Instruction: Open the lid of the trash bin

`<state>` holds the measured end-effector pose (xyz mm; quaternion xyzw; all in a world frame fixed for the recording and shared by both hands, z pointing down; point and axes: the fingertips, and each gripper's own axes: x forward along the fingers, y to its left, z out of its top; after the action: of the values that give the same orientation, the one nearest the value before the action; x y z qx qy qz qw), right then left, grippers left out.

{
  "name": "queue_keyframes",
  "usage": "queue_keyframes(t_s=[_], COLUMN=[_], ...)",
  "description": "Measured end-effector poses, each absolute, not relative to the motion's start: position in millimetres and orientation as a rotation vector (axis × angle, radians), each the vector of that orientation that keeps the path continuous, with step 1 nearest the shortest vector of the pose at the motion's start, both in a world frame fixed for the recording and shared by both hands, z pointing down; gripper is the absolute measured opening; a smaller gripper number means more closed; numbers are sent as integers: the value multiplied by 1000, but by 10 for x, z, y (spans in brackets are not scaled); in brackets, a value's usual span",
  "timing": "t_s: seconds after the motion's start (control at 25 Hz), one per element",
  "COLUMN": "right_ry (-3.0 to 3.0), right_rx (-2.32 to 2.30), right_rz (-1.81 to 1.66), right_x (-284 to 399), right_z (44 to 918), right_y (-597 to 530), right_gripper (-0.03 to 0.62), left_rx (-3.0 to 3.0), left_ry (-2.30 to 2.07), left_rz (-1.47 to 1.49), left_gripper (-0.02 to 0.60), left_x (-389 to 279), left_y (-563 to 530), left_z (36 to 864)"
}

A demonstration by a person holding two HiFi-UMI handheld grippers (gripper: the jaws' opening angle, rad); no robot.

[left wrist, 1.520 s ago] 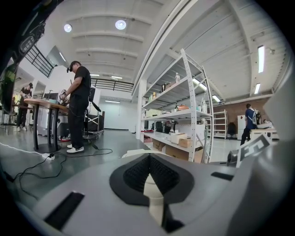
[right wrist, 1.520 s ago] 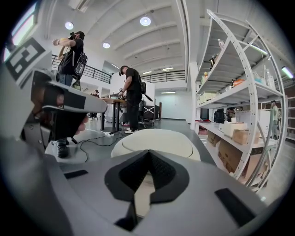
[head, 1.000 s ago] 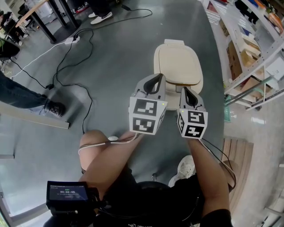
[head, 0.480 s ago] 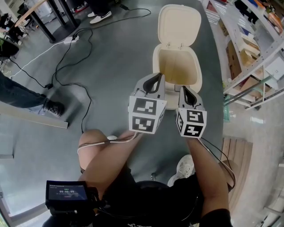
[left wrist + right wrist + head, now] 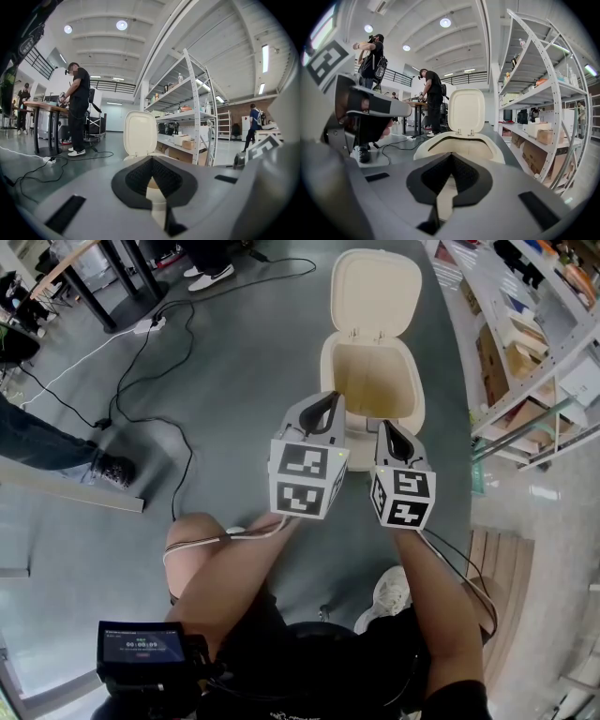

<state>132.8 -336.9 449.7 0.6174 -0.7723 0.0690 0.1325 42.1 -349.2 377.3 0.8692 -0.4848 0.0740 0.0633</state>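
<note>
grey floor (image 5: 234,362) runs through a big workshop, with cables (image 5: 155,371) trailing over it on one side and shelves (image 5: 539,334) along the other. on that floor, just beyond the person's tongs, stands the bin (image 5: 416,399). its lid (image 5: 378,292) is already up, tipped back on the hinges (image 5: 355,332) at the far rim and standing about upright. so by my reckoning the job is done, and i see nothing left to do but draw the tongs away. the bin is cream plastic, squarish with rounded corners, and its inside looks bare as far as i can see down into it. the lid is the same cream, with a raised lip round its inner face. the left tongs (image 5: 328,401) hang closed with nothing in them, before the near rim. the right tongs (image 5: 387,427) are closed and empty too, just beside the left, pointing at the bin's mouth.
</note>
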Motion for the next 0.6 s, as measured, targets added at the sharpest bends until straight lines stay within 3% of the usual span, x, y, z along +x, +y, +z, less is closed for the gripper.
queue_keyframes(t_s=[0.6], right_ry=[-2245], right_rx=[1794], right_rz=[200], right_x=[1348], right_z=[4489], right_y=[-3364], right_gripper=[5], left_rx=[2626], left_ry=[-1471], left_rz=[222], left_gripper=[0], left_x=[424], left_y=[-3495], left_z=[3762])
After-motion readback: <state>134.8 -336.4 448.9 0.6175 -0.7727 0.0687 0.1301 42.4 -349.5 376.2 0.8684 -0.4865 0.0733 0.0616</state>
